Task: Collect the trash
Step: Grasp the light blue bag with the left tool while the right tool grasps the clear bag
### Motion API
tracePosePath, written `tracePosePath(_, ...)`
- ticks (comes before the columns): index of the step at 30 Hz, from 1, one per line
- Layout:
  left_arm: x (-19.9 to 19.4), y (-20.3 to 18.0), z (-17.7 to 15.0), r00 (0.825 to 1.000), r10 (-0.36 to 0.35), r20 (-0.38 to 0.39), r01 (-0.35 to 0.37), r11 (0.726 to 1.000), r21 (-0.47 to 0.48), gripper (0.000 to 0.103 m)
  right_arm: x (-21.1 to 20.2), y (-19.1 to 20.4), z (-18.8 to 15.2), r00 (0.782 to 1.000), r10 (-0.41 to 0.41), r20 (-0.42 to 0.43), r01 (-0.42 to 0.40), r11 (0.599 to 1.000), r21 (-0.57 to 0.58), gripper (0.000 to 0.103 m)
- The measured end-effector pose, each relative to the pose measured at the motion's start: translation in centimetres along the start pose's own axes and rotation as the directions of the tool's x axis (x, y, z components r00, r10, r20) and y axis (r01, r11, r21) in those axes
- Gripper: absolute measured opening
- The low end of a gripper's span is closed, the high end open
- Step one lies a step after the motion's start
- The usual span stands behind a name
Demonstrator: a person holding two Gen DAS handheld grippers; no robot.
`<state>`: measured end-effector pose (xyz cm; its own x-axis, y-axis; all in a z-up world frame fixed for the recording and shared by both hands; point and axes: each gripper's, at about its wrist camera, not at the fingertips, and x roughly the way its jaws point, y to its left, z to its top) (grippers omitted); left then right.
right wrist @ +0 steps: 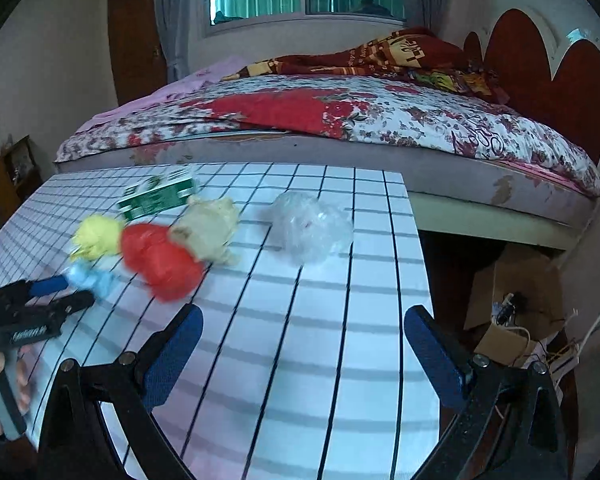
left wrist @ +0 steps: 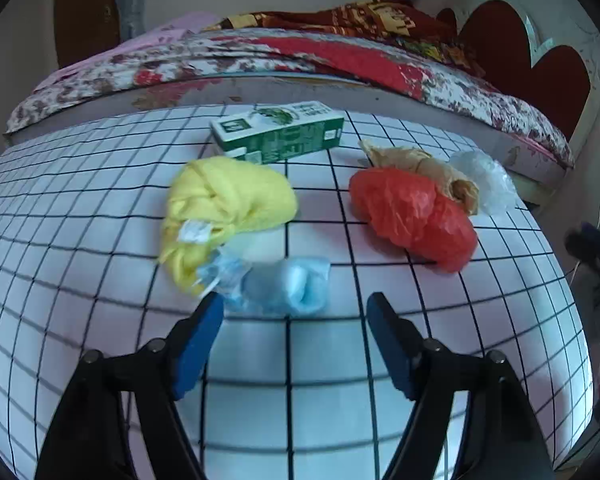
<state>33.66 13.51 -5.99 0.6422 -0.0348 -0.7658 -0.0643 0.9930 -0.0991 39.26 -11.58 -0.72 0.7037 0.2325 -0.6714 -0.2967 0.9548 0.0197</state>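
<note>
Green carton (left wrist: 281,133): one, lying flat at the table's (left wrist: 100,208) far edge, long axis running left-right.
Crumpled bags: five; yellow (left wrist: 224,200), pale blue (left wrist: 284,286), red (left wrist: 414,216), tan (left wrist: 432,170), clear (left wrist: 486,182).
Left gripper (left wrist: 296,308): fingers apart, pale blue bag just ahead.
Right gripper (right wrist: 302,320): fingers apart, holding nothing.

A crumpled pale blue bag (left wrist: 284,284) lies nearest, touching a bunched yellow cloth (left wrist: 224,208). Behind them a green and white carton (left wrist: 280,130) lies on its side. To the right, a red bag (left wrist: 414,216), a brown paper wad (left wrist: 424,170) and a clear plastic wad (left wrist: 484,182) huddle together.
</note>
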Motion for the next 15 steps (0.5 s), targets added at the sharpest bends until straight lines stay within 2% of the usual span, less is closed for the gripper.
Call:
tracePosePath(3,1.4,-0.3,0.5,0.999,0.007,-0.038,-0.006,1.0,0.027,0.06,2.8,-0.4,2.1,1.0,0.005,-0.031,-0.005,1.0,-0.004,0.09)
tracePosePath(6,1.8,0.0,0.5,0.999,0.022,-0.04,-0.021,0.999,0.032,0.059,5.4,-0.4,3.5,0.998,-0.014,-0.057,0.012,0.999,-0.031,0.089)
tracePosePath(9,2.0,0.6,0.8,0.999,0.009,-0.036,-0.009,1.0,0.008,0.058,7.8,-0.1,4.6,0.996,-0.015,-0.089,0.011,0.998,-0.054,0.086)
tracePosePath(13,2.1,0.1,1.6,1.0,0.004,-0.021,-0.003,1.0,0.03,0.058,9.9,0.0,4.9,0.992,0.0,-0.13,-0.009,0.998,-0.065,0.07)
tracePosePath(15,2.6,0.0,1.9,1.0,-0.005,-0.03,0.006,1.0,0.029,0.055,10.4,0.1,4.7,0.99,0.005,-0.142,-0.015,0.997,-0.071,0.062)
